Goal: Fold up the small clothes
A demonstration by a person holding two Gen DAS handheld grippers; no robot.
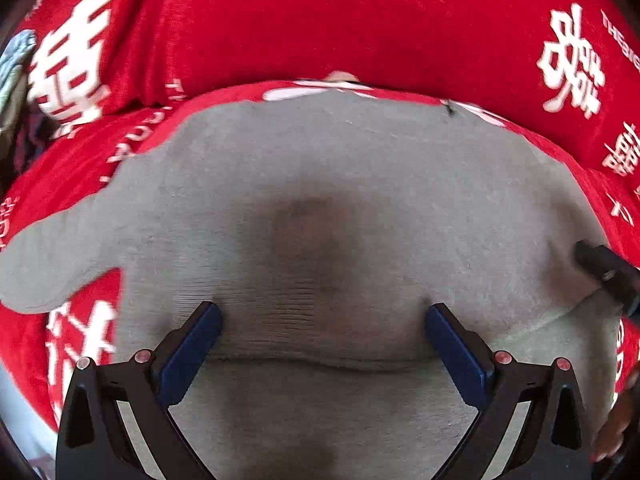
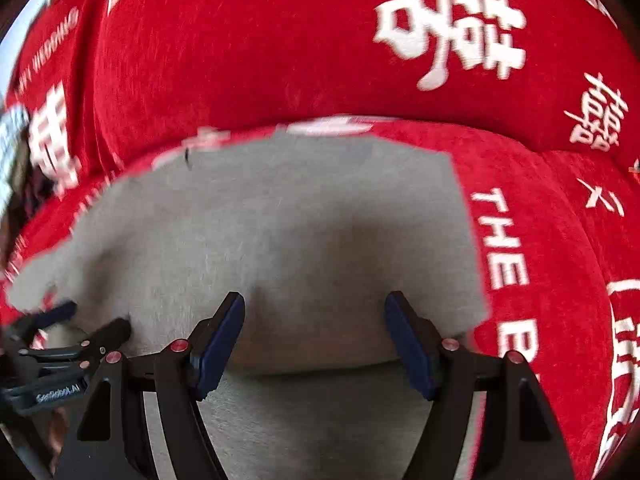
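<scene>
A small grey knit garment [image 1: 320, 184] lies spread on a red cover with white characters [image 1: 300, 20]. One sleeve sticks out at the left [image 1: 48, 264]. A fold edge runs across near my fingers. My left gripper [image 1: 322, 316] is open, its blue pads either side of the near fold edge, close above the cloth. In the right wrist view the same garment [image 2: 280, 220] fills the middle. My right gripper [image 2: 316, 308] is open over its near edge. The left gripper [image 2: 76, 328] shows at the lower left of that view, and the right gripper's finger [image 1: 604, 268] at the right edge of the left view.
The red cover rises into a padded backrest [image 2: 280, 40] behind the garment. A grey-blue object [image 1: 16, 64] lies at the far left edge. Red cover with white lettering [image 2: 520, 260] lies to the right of the garment.
</scene>
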